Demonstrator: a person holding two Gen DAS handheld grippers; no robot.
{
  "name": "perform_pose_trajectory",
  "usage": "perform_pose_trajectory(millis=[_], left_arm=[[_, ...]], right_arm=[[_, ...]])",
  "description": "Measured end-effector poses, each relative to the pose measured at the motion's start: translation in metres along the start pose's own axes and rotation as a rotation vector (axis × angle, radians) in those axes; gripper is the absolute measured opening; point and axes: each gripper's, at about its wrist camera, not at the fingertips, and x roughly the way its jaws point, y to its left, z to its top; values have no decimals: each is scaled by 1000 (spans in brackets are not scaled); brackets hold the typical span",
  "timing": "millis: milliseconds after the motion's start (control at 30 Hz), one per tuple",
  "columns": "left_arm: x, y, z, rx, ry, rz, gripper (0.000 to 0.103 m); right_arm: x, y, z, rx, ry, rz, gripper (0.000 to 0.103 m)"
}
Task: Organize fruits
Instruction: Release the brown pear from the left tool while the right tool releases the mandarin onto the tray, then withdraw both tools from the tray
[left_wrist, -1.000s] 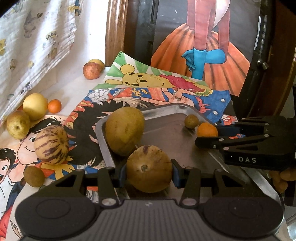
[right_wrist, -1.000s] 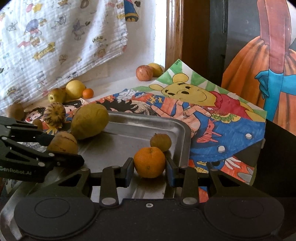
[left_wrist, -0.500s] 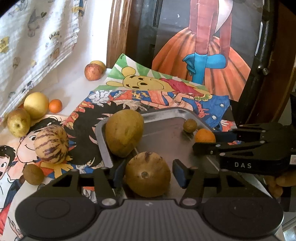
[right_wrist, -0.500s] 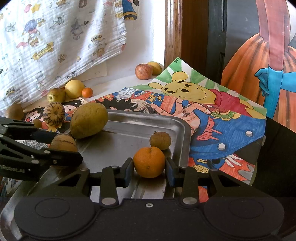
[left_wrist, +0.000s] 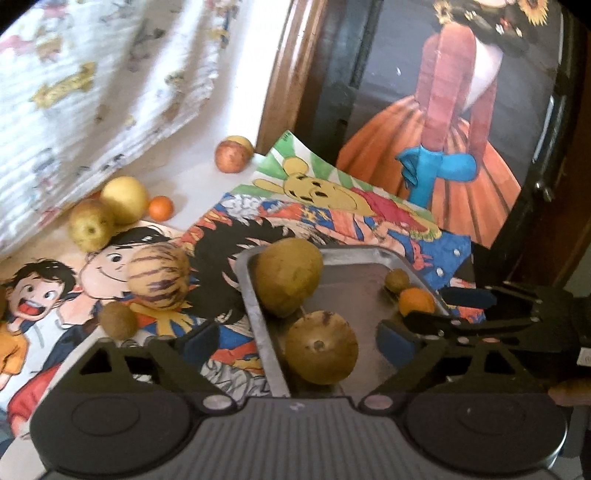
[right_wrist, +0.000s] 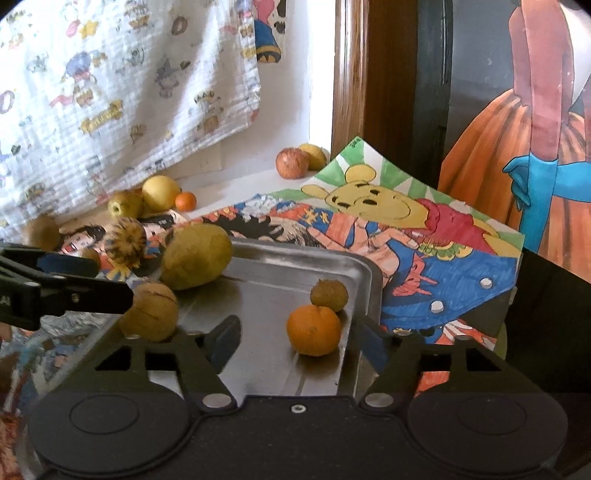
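Note:
A steel tray (left_wrist: 255, 306) holds a big yellow-green fruit (left_wrist: 288, 277), a round brown fruit (left_wrist: 321, 347), a small brown fruit (right_wrist: 328, 295) and an orange (right_wrist: 314, 330). My left gripper (left_wrist: 295, 343) is open, its fingers wide on either side of the round brown fruit and not touching it. My right gripper (right_wrist: 299, 339) is open too, with the orange resting on the tray between its spread fingers. On the drawings to the left lie a striped melon (left_wrist: 159, 277) and a kiwi (left_wrist: 117, 319).
Further back left sit a pear (left_wrist: 90, 223), a yellow fruit (left_wrist: 123, 199), a small orange (left_wrist: 160, 207) and an apple (left_wrist: 231, 157) near a wooden frame. A printed cloth (right_wrist: 110, 92) hangs on the left. A painted board (right_wrist: 535, 147) stands behind.
Both grippers have opened. The left let go of the round brown fruit and the right let go of the orange; both fruits now rest on the tray.

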Motion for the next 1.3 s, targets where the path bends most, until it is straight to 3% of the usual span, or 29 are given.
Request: perform_pose_trajectory(millis=[333,567,767,1000,1300], left_arm=[[-40,2,-7,-47,-17,59,102],[-70,5,-22,-66,-29,90,102],[-95,6,-39,-10,-35,115,102],[-123,8,-60,6,-28,108,102],[-153,11,-83,65,-9,184,102]], right_arm=[[-49,19,7,2,-57,10,98],[-79,35,1,35,-66,17,99],[-105,55,-13,54,-54,16,102],[-127,84,-32,63,-14,18,102],[-141,109,-61,151,78,-8,102]])
